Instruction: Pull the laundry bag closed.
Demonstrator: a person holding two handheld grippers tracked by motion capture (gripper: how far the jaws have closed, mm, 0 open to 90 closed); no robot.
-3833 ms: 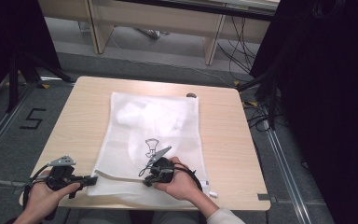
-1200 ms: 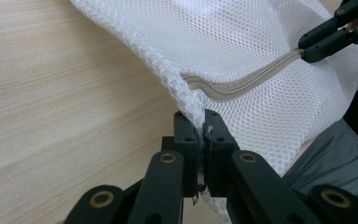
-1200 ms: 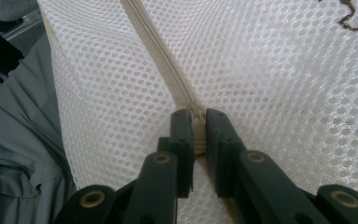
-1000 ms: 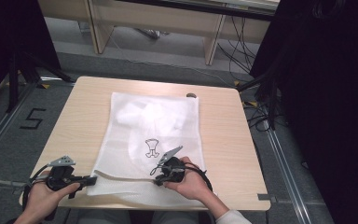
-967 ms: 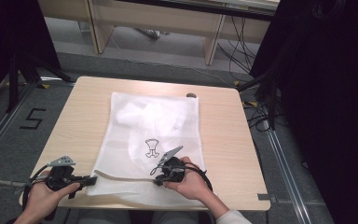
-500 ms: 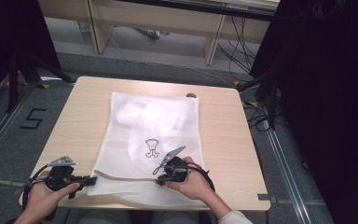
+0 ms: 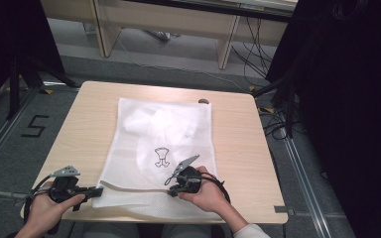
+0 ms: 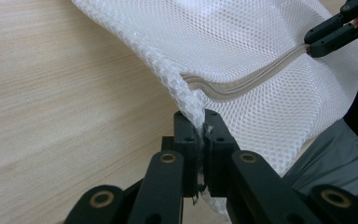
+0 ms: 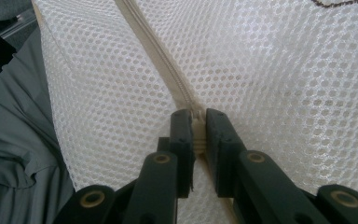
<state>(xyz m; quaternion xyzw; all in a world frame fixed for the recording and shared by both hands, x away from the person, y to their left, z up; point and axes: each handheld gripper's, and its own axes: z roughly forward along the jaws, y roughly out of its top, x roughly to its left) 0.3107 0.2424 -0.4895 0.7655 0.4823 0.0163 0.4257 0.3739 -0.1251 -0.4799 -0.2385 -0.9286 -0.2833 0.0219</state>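
Note:
A white mesh laundry bag [image 7: 163,139] lies flat on the wooden table [image 7: 87,124], with white cloth inside and a small black mark [image 7: 162,157] on it. Its beige zipper [image 7: 134,189] runs along the near edge. My left gripper [image 7: 98,190] is shut on the bag's near left corner; in the left gripper view the mesh [image 8: 242,42] is pinched between the jaws [image 8: 199,122]. My right gripper [image 7: 170,191] is shut on the zipper pull [image 9: 196,130], with the zipper [image 9: 158,51] running away from the jaws [image 9: 196,116]. Farther off in the left gripper view, the right gripper [image 8: 313,43] meets the zipper [image 8: 242,84].
A small dark spot [image 7: 204,101] sits at the table's far edge. The person's grey trousers [image 9: 18,154] lie just below the table's near edge. Cables [image 7: 273,124] trail on the floor at the right, and desk legs [image 7: 225,47] stand beyond the table.
Since the oldest frame my right gripper has slid to the right along the zipper. Over the last second it barely shifts. The left gripper has kept still on the corner.

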